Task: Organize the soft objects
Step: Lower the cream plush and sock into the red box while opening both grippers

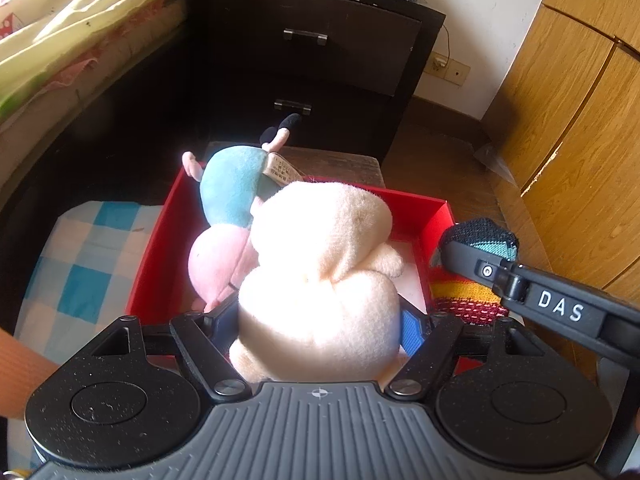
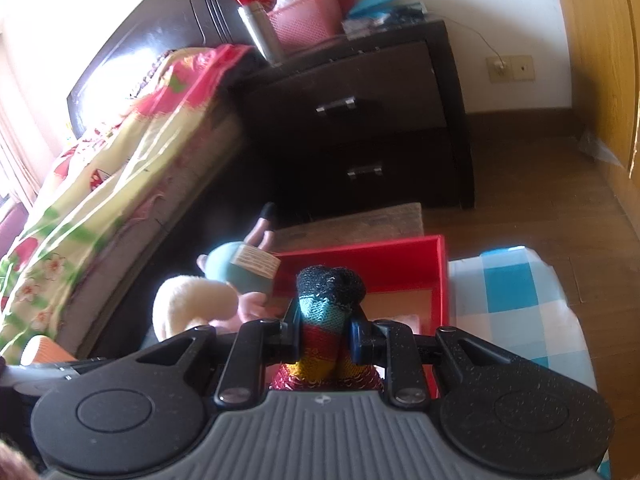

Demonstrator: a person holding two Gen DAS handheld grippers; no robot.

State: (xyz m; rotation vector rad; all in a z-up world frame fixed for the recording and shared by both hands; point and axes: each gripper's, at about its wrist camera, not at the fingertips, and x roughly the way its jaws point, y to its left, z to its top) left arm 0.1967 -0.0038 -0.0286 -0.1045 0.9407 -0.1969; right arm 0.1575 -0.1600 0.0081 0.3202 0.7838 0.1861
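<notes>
My left gripper is shut on a cream plush toy, which bulges out between the fingers and hangs over a red box. A plush pig in a blue top lies head-down in the box's left part, its black feet sticking out over the far rim. From the right comes my right gripper, shut on a striped knitted sock above the box's right wall. In the right wrist view the right gripper pinches the sock, with the red box, the pig and the cream toy in front.
A dark nightstand with two drawers stands behind the box, with a low brown stool between them. A bed with a floral cover runs along the left. A blue-and-white checked cushion lies beside the box. A wooden wardrobe is on the right.
</notes>
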